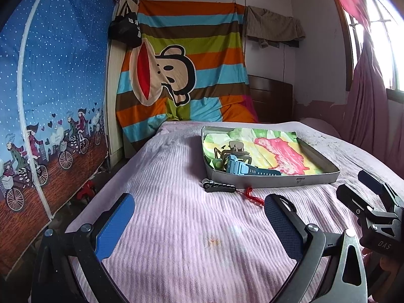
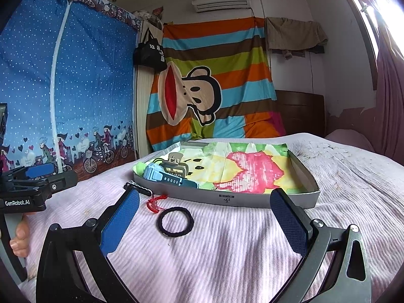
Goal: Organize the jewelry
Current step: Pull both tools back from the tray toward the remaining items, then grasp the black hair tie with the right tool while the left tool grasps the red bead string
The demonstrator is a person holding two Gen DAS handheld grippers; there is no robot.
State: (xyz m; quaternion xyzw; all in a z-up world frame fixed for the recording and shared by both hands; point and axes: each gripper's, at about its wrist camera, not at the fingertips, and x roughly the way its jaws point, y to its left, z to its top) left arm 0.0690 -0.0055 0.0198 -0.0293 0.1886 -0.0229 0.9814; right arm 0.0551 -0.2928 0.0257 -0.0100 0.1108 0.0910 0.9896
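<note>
1. We count one shallow box (image 2: 267, 200) on the bed.
2. Inside it, at its left end, we count one blue watch (image 2: 161, 175) and one hair claw (image 2: 175, 164).
3. Outside, along its front edge, we count one black hair tie (image 2: 175, 222), one red cord (image 2: 155, 203) and one black clip (image 1: 218, 187).

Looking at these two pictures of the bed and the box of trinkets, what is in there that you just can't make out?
- Black hair tie: plain in the right wrist view; in the left wrist view the gripper's own finger hides it.
- Black clip: in the right wrist view a blue finger covers part of it.
- Green item inside the box: the blue watch and claw clip cover it.
- Label on the box front: too small to read.
</note>
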